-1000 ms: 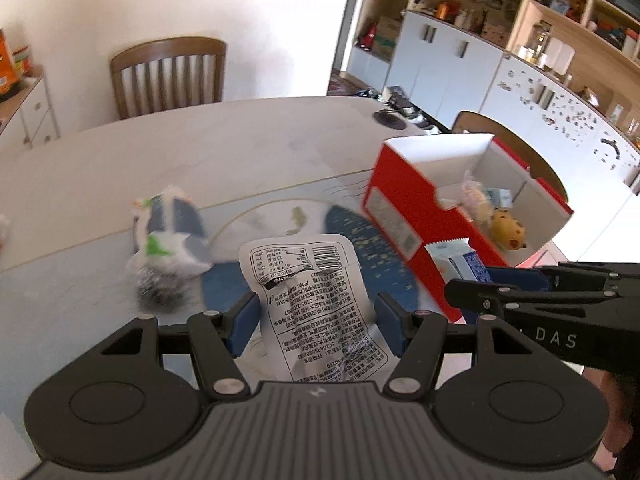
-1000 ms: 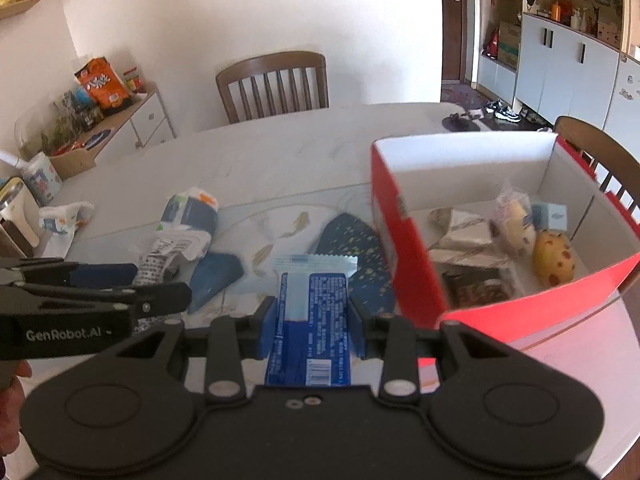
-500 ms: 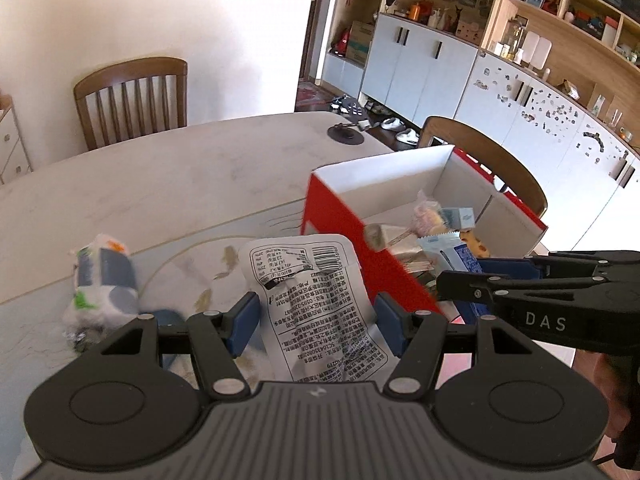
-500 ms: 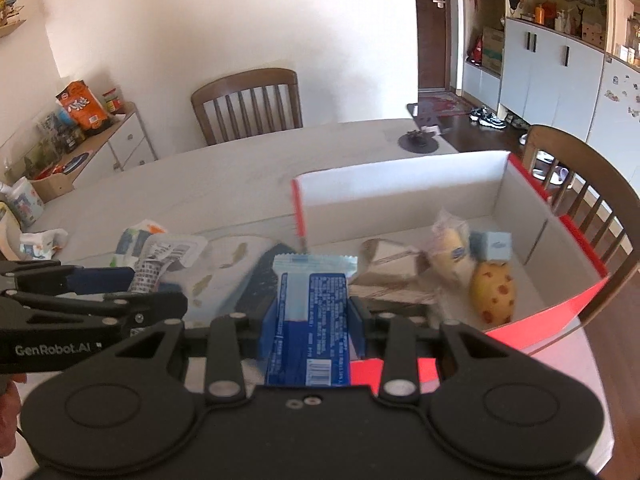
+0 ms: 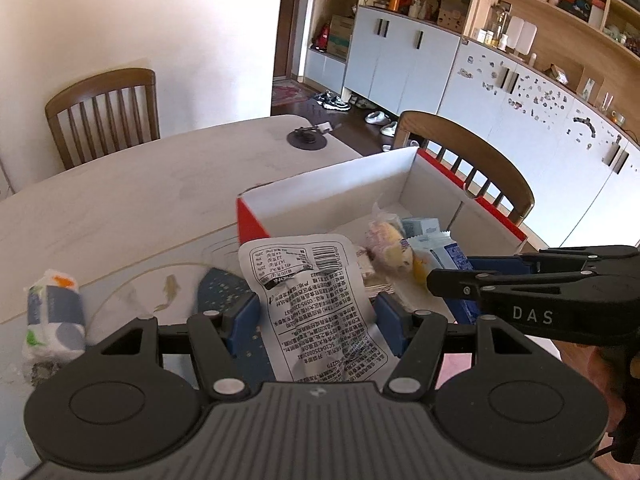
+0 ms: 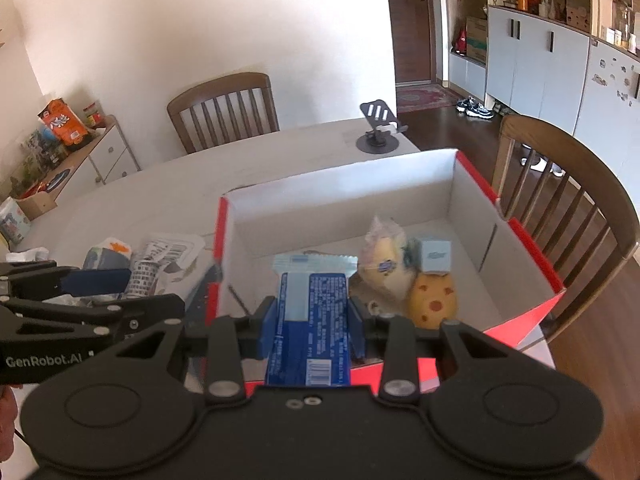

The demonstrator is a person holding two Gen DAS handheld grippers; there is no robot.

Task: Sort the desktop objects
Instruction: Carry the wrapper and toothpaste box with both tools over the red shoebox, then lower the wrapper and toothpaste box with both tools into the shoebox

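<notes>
My left gripper (image 5: pixel 316 314) is clamped on a white foil snack pouch (image 5: pixel 310 304), printed back w/ barcode facing me, blue pads pressing both edges. The pouch sits over the near left corner of the red cardboard box (image 5: pixel 250 220). My right gripper (image 6: pixel 311 314) grips a blue wrapped snack bar (image 6: pixel 310 308), narrow hold, pads tight on both sides, bar upright over the box interior.

Inside the box (image 6: pixel 532 256), per right cam: clear bag w/ something yellow (image 6: pixel 382 254), small pale blue carton (image 6: pixel 434 256), yellow spotted toy (image 6: pixel 434 300), all bunched toward the middle.

On the table (image 5: pixel 120 200), left of the box: a tissue pack (image 5: pixel 54 316), lying well apart from it. Phone stand (image 6: pixel 378 128) at the far edge.
</notes>
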